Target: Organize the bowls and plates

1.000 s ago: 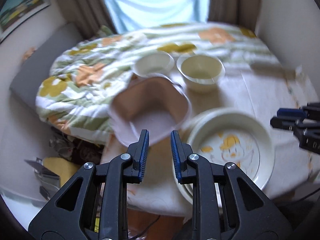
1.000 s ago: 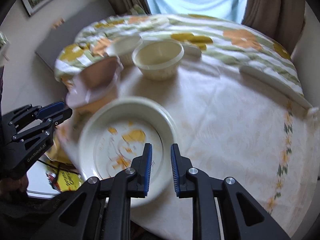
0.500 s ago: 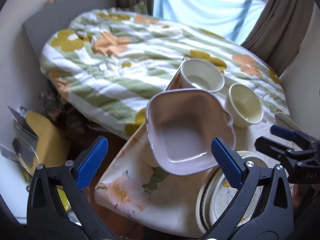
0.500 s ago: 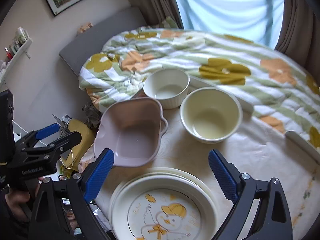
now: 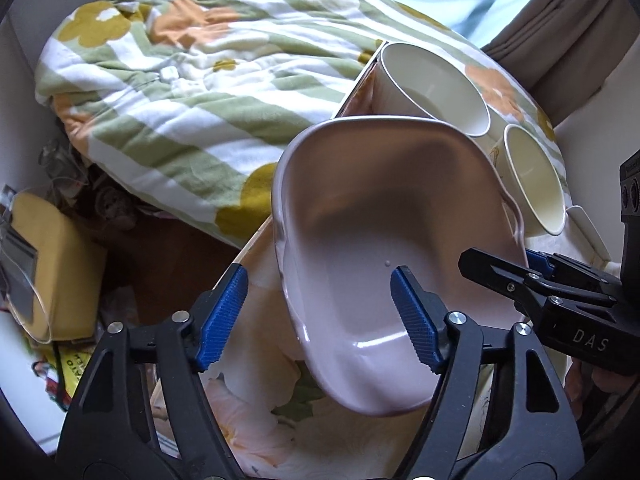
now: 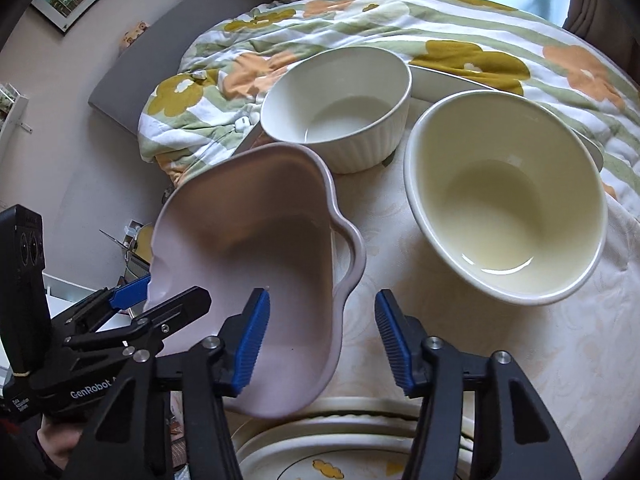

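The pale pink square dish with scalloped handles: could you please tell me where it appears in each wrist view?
Left wrist view: the pale pink square dish fills the centre, tilted, rim between the open left gripper fingers.
Right wrist view: it sits lower left, partly behind one right gripper finger.
Shared landmark: the white ribbed round bowl just beyond it.

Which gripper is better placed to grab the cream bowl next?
Right. The cream bowl sits just ahead of the open right gripper, to its right; the left gripper straddles the far rim of the pink dish, which lies between.
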